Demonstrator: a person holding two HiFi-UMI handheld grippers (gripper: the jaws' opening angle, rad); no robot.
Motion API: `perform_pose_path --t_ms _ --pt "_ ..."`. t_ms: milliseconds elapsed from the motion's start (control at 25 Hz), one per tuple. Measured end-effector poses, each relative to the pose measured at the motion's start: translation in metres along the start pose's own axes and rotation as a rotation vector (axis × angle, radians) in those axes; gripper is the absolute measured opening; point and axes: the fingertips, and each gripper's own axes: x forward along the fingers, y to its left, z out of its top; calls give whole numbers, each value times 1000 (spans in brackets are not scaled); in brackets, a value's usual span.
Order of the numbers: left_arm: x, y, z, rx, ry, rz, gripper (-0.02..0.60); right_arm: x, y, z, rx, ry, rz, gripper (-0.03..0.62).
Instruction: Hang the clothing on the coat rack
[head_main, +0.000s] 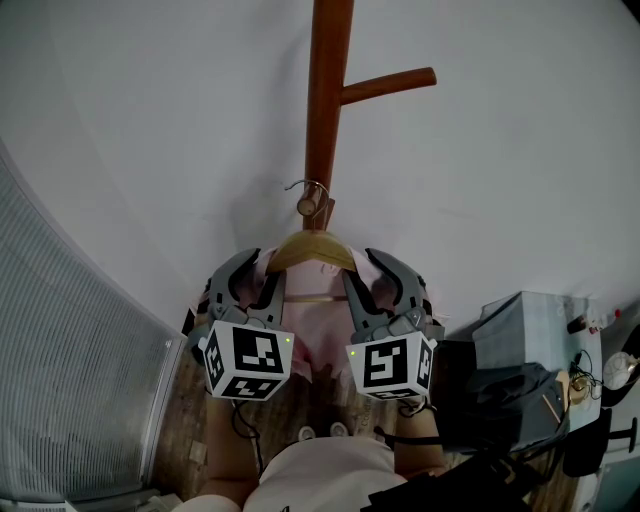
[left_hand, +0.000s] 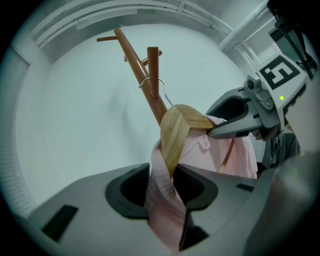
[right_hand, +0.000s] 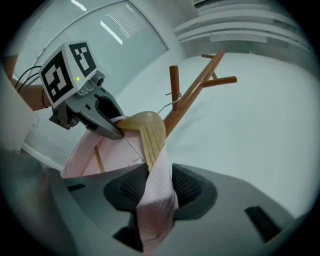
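"What are those tools the person is using?"

"A matching pair. The left gripper (head_main: 265, 268) and the right gripper (head_main: 362, 268) each have curved grey jaws with dark ribbed pads (right_hand: 186, 186) sunk into them."

"And the boxes behind the jaws?"

"White marker cubes (head_main: 245, 360), with black square patterns on the faces and a small green light (head_main: 287, 341) at one corner. Black cables (head_main: 237, 422) trail from underneath."

"Clothes?"

"A pale top (head_main: 330, 475)."
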Motion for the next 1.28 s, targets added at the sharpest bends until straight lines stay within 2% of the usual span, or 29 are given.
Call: perform_pose_path --t_ms 1280 --pt "8 -5 -5 15 2 -1 160 6 1 -13 17 32 -2 160"
